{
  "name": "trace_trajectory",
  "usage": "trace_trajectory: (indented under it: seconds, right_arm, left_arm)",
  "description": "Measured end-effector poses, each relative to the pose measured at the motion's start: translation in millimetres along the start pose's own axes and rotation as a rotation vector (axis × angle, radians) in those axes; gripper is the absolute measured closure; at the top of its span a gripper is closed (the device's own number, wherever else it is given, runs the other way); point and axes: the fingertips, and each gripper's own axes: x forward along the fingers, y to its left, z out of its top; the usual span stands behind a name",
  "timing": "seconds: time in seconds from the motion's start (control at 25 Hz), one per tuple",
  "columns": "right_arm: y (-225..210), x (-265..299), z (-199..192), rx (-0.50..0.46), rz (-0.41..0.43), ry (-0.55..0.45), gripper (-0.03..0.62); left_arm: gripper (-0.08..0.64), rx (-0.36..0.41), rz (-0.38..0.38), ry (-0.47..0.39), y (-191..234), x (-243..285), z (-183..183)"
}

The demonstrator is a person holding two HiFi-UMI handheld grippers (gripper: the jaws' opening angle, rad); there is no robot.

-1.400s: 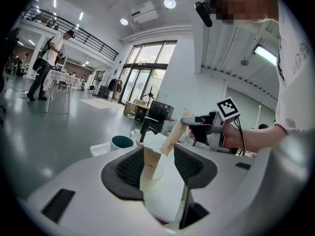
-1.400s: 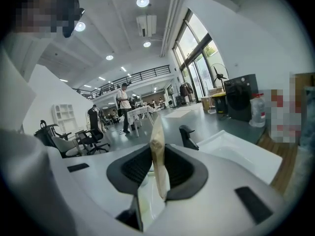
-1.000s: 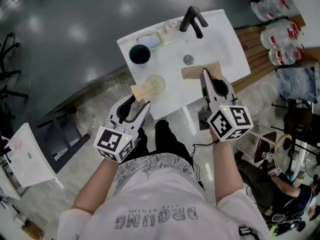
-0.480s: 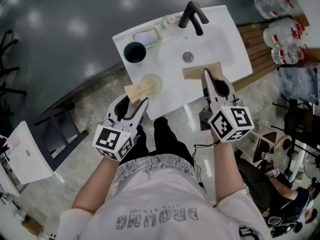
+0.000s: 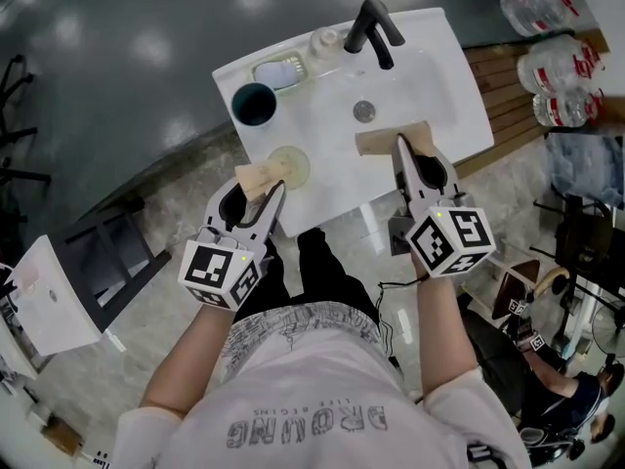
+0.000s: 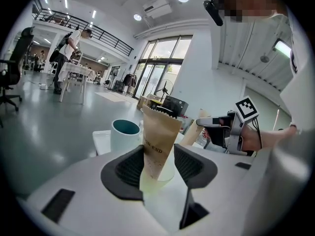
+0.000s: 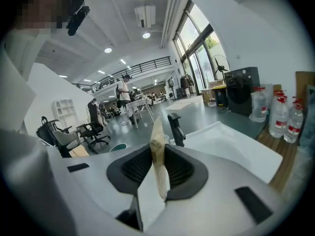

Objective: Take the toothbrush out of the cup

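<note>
- Reaching for the pick: the left gripper [image 5: 255, 191] sits at the near edge of the sink [image 5: 444, 81], nose toward the pale cup [image 5: 293, 162]. By my reading, the extraction is not yet done.
- No bare toothbrush is visible. A brown paper packet [image 6: 158, 139] stands upright in the pale cup. It is likely the wrapped toothbrush, but its contents are hidden.
- Left jaws are apart. In the left gripper view the paper packet rises between them, close against the left pad, with a gap showing to the right pad. The cup wall fills the low part of the opening; I cannot tell whether the pads touch it.
- The right gripper [image 5: 399, 147] is clamped on a second packet [image 5: 376, 143], held edge-on between the pads over the basin, well apart from the pale cup.
- A teal mug [image 5: 254, 103] stands beyond the pale cup, toward the sink's far-left corner. It looks uninvolved.
- Next move, as I judge it: close the left jaws on the paper packet above the cup rim, not on the cup. Then lift straight up until the lower end clears the rim.
- Risk: thin paper may buckle, and the unheld cup could ride up or tip with the packet.
</note>
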Motion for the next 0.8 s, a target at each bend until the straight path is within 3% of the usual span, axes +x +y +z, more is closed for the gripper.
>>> trace_trajectory:
  seconds: [0.36, 0.52, 0.8]
  right_arm:
    - [-8, 10, 0, 0.006, 0.009, 0.006, 0.506]
    - [-7, 14, 0, 0.008, 0.013, 0.013, 0.506]
    - [-3, 17, 4, 0.008, 0.021, -0.007, 0.506]
  left_arm:
    - [0.442, -0.022, 0.074, 0.001, 17, 6, 2]
    - [0.488, -0.026, 0.079, -0.002, 19, 7, 4]
    - [0.492, -0.037, 0.054, -0.025, 16, 7, 12]
